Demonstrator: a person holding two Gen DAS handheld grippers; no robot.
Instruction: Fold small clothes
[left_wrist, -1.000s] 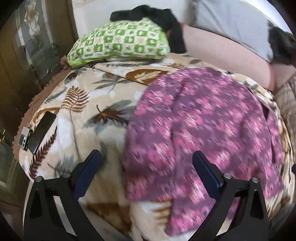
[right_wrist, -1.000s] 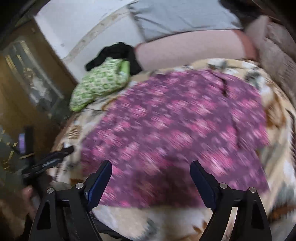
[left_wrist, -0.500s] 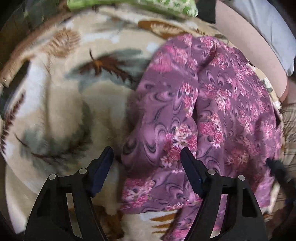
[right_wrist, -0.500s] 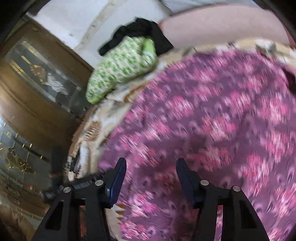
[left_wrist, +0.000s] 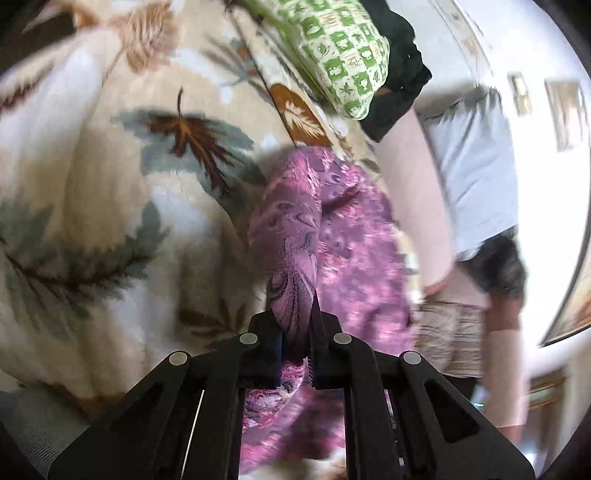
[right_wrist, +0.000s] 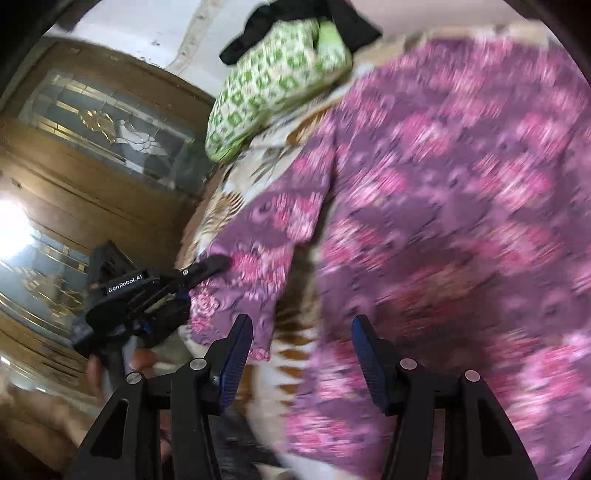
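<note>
A purple garment with pink flowers (left_wrist: 295, 240) lies spread on the leaf-print blanket (left_wrist: 110, 184). My left gripper (left_wrist: 295, 325) is shut on a raised fold at its edge, with cloth bunched between the fingers. In the right wrist view the same left gripper (right_wrist: 218, 263), held by a hand, pinches the sleeve end of the garment (right_wrist: 461, 184). My right gripper (right_wrist: 301, 354) hovers low over the garment's near edge with its jaws partly apart. Below it are a strip of blanket and the cloth's edge, and the pads press on nothing.
A green checked pillow (left_wrist: 340, 55) and a black cloth (left_wrist: 399, 74) lie at the far end of the bed. A person in a grey shirt (left_wrist: 476, 166) lies along the far side. A wooden cabinet with glass doors (right_wrist: 92, 147) stands beside the bed.
The left gripper dropped to the garment's edge, rolled and shut on a fold of it. The right gripper came closer to the near edge and its jaws narrowed.
</note>
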